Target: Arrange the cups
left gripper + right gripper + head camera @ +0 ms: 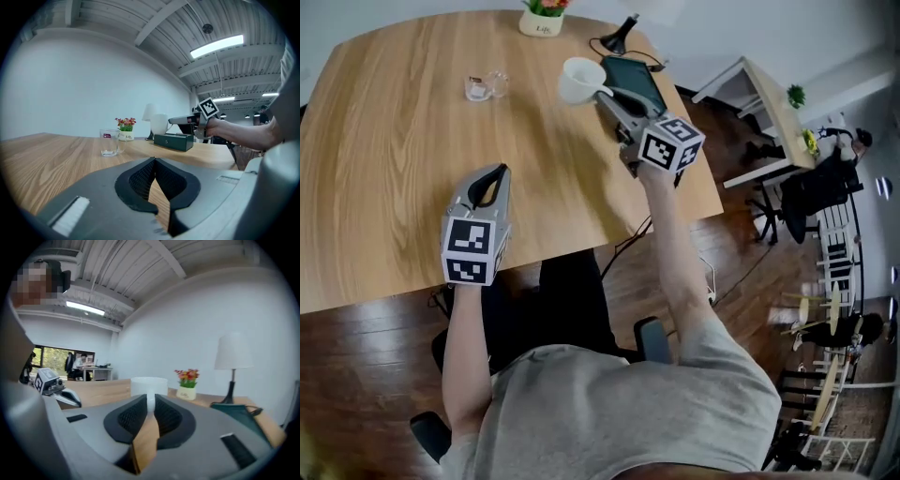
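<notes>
My right gripper [605, 94] is shut on the handle of a white cup [579, 79] and holds it lifted over the far right of the wooden table [384, 187]. In the right gripper view the cup [149, 384] stands upright just beyond the jaws, with its handle pinched between the pads. A clear glass cup [485, 86] stands on the table to the left of it, also seen in the left gripper view [109, 143]. My left gripper [498, 174] hovers low over the near middle of the table, shut and empty.
A small flower pot [543, 17] sits at the table's far edge. A black lamp base [619, 37] and a dark green box [633, 80] lie right beside the lifted cup. The table's right edge drops to a floor with desks and chairs.
</notes>
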A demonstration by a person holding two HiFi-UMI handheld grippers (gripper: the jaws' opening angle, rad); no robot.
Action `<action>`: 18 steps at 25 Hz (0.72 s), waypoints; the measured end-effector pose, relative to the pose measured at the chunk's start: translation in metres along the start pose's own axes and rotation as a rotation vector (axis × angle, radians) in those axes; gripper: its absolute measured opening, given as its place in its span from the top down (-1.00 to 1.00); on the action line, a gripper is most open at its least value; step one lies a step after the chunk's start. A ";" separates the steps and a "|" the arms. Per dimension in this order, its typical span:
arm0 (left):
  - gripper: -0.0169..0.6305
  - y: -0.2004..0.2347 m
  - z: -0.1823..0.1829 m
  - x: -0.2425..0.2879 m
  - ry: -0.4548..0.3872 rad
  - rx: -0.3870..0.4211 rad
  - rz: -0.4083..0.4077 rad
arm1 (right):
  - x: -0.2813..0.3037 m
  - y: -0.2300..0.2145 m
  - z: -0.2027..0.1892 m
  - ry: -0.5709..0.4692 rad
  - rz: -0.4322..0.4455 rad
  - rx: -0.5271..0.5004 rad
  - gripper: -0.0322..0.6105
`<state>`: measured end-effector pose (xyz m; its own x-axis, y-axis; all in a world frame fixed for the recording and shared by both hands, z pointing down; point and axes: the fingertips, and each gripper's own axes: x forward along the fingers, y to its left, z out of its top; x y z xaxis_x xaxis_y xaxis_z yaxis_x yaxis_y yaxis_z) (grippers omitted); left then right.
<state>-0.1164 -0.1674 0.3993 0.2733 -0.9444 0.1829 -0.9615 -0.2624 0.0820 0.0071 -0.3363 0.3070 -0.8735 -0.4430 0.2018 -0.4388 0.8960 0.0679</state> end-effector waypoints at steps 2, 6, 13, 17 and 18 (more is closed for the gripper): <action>0.91 -0.001 0.001 0.001 -0.004 0.003 -0.002 | -0.028 -0.066 0.015 0.003 -0.147 -0.011 0.70; 0.91 -0.001 0.000 0.001 -0.006 0.003 -0.001 | -0.061 -0.189 -0.006 0.120 -0.377 0.052 0.69; 0.92 0.000 -0.001 -0.001 -0.009 0.003 -0.004 | -0.055 -0.232 -0.038 0.189 -0.391 0.136 0.70; 0.91 -0.001 -0.001 0.000 -0.010 0.001 -0.001 | -0.038 -0.235 -0.051 0.258 -0.379 0.122 0.70; 0.91 -0.002 0.000 0.000 -0.009 0.001 -0.003 | -0.038 -0.236 -0.055 0.288 -0.389 0.125 0.71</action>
<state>-0.1147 -0.1669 0.3996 0.2760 -0.9454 0.1736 -0.9606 -0.2654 0.0820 0.1559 -0.5295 0.3373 -0.5537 -0.7021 0.4477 -0.7579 0.6476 0.0782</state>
